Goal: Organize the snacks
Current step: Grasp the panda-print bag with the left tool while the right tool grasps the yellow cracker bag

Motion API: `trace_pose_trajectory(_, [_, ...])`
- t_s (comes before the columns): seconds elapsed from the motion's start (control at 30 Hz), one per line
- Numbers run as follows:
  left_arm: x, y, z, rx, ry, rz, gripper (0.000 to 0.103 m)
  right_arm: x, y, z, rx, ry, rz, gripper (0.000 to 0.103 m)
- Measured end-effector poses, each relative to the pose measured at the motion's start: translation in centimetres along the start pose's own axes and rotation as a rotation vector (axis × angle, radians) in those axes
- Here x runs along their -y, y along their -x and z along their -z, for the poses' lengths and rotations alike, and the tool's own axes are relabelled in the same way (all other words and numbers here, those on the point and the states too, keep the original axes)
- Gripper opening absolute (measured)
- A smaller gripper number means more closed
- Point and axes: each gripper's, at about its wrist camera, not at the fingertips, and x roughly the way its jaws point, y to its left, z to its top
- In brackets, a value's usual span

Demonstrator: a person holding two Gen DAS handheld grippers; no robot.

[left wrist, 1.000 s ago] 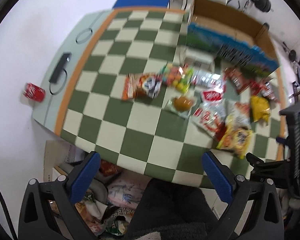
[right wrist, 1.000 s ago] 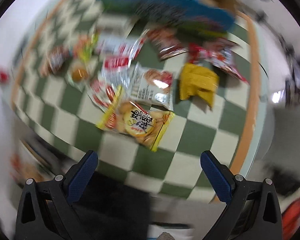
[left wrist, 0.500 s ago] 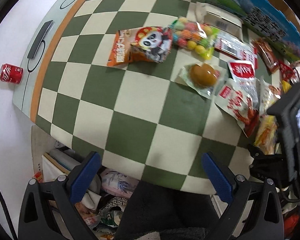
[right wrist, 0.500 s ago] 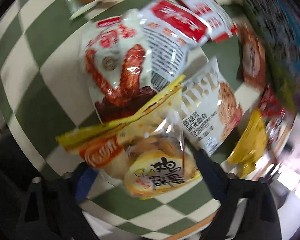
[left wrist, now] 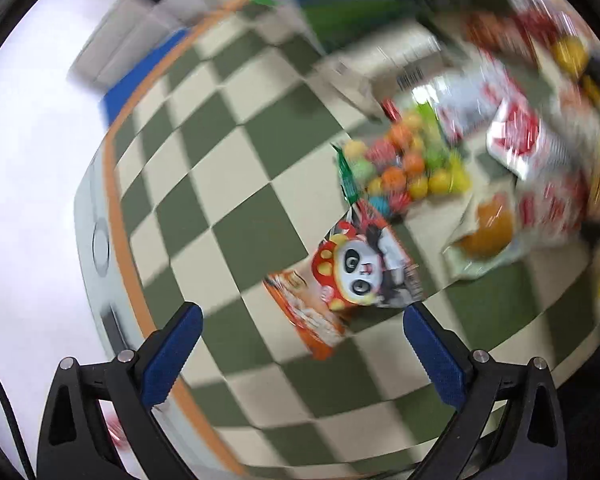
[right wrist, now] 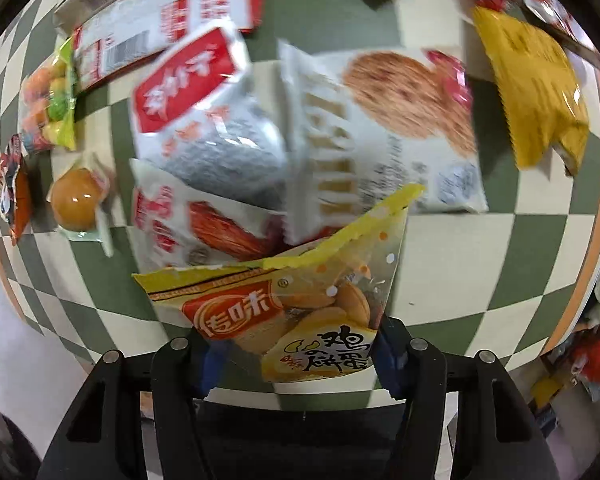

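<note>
A yellow egg-biscuit bag (right wrist: 296, 312) lies at the near edge of the checkered table (right wrist: 480, 264), between the right gripper's (right wrist: 296, 356) closing jaws; whether the pads press it yet cannot be told. That gripper points steeply down. The left gripper (left wrist: 300, 332) also tilts downward, jaws spread wide and empty, above an orange panda snack bag (left wrist: 348, 276).

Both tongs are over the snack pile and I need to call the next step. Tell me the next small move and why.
Probably let the right tongs finish closing on the yellow egg-biscuit bag: the bag already sits between the closing jaws, its top edge overlapping the white cookie packet. The left tongs stand open above the panda snack bag, holding nothing, so they can wait.
</note>
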Motion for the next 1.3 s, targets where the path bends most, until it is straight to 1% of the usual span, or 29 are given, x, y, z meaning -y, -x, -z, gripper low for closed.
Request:
trace_pose_trajectory(0.03, [0.1, -0.9, -0.3, -0.017, -0.068, 0.01, 0.103, -0.1, 0.1, -0.3, -0.006, 0.007, 0.018, 0.063])
trace_pose_trajectory(0.07, [0.2, -1.6, -0.6, -0.041, -0.112, 0.024, 0.103, 0.1, 0.5, -0.4, -0.011, 0.014, 0.032, 0.063])
trace_pose_trajectory(0.1, [0.2, -2.5, -0.9, -0.065, -0.147, 0.022, 0.103, 0.0, 0.6, -0.6, -0.014, 0.014, 0.04, 0.063])
trace_pose_trajectory(0.17, [0.1, -4.2, -1.4, -0.107, -0.204, 0.055, 0.103, 0.4, 0.8, -1.0, -0.026, 0.008, 0.041, 0.064])
trace_pose_trajectory(0.2, [0.1, -4.9, -1.6, -0.119, -0.217, 0.056, 0.103, -0.4, 0.8, -1.5, -0.034, 0.009, 0.033, 0.065])
trace_pose_trajectory(0.23, [0.1, -5.7, -1.8, -0.133, -0.233, 0.067, 0.103, -0.2, 1.0, -1.6, -0.042, 0.01, 0.023, 0.067])
trace_pose_trajectory(0.3, [-0.1, -6.8, -2.2, -0.153, -0.246, 0.082, 0.103, -0.5, 1.9, -2.5, -0.056, 0.011, 0.003, 0.067])
trace_pose_trajectory(0.37, [-0.3, -7.7, -2.5, -0.163, -0.232, 0.126, 0.103, -0.3, 1.8, -2.7, -0.055, 0.019, 0.004, 0.068])
trace_pose_trajectory(0.4, [-0.8, -8.0, -3.0, -0.162, -0.213, 0.144, 0.093, 0.0, 1.9, -2.8, -0.053, 0.025, 0.006, 0.068])
trace_pose_trajectory(0.43, [-1.2, -8.2, -3.0, -0.159, -0.171, 0.188, 0.086, -0.4, 3.4, -3.9, -0.053, 0.025, 0.006, 0.068])
trace_pose_trajectory(0.47, [-1.6, -8.3, -3.2, -0.167, -0.129, 0.226, 0.071, 0.0, 3.6, -4.0, -0.051, 0.023, 0.002, 0.068])
trace_pose_trajectory(0.5, [-2.1, -8.6, -3.2, -0.182, -0.08, 0.258, 0.066, 0.1, 3.6, -3.9, -0.05, 0.018, -0.004, 0.068])
trace_pose_trajectory(0.57, [-3.4, -8.8, -2.5, -0.195, 0.036, 0.325, 0.064, 0.9, 3.6, -3.6, -0.047, 0.012, -0.023, 0.068])
trace_pose_trajectory(0.6, [-3.9, -8.8, -2.2, -0.202, 0.085, 0.356, 0.064, 0.5, 2.4, -1.9, -0.042, 0.008, -0.034, 0.068])
trace_pose_trajectory(0.67, [-4.7, -8.6, -1.2, -0.227, 0.207, 0.442, 0.064, 1.8, 2.3, -0.2, -0.036, -0.004, -0.06, 0.068])
trace_pose_trajectory(0.7, [-5.1, -8.6, -0.7, -0.25, 0.256, 0.464, 0.064, 1.7, 2.0, 1.0, -0.032, -0.011, -0.074, 0.068])
trace_pose_trajectory(0.73, [-5.5, -8.9, -0.1, -0.275, 0.322, 0.505, 0.064, 1.7, 1.7, 1.8, -0.029, -0.02, -0.087, 0.068])
trace_pose_trajectory(0.77, [-5.9, -9.1, 0.4, -0.287, 0.369, 0.546, 0.064, 1.8, 0.8, 2.0, -0.025, -0.028, -0.099, 0.068])
trace_pose_trajectory(0.8, [-6.1, -9.4, 1.0, -0.294, 0.408, 0.575, 0.064, 2.7, 0.8, 2.3, -0.023, -0.034, -0.114, 0.068])
trace_pose_trajectory(0.93, [-7.0, -10.5, 3.1, -0.3, 0.495, 0.591, 0.064, 5.8, 1.5, 3.9, -0.011, -0.04, -0.148, 0.068])
trace_pose_trajectory(0.97, [-7.3, -10.9, 3.6, -0.305, 0.507, 0.599, 0.064, 6.7, 1.8, 4.3, -0.004, -0.035, -0.153, 0.07])
trace_pose_trajectory(1.07, [-7.3, -11.9, 7.1, -0.3, 0.535, 0.608, 0.064, 8.7, 2.1, 5.7, 0.028, -0.03, -0.166, 0.073])
trace_pose_trajectory(1.17, [-7.0, -11.4, 7.6, -0.28, 0.557, 0.608, 0.064, 10.7, 2.6, 7.4, 0.049, -0.043, -0.18, 0.073])
trace_pose_trajectory(1.3, [-8.2, -11.7, 9.1, -0.264, 0.568, 0.598, 0.064, 12.8, 2.1, 9.1, 0.08, -0.059, -0.197, 0.073])
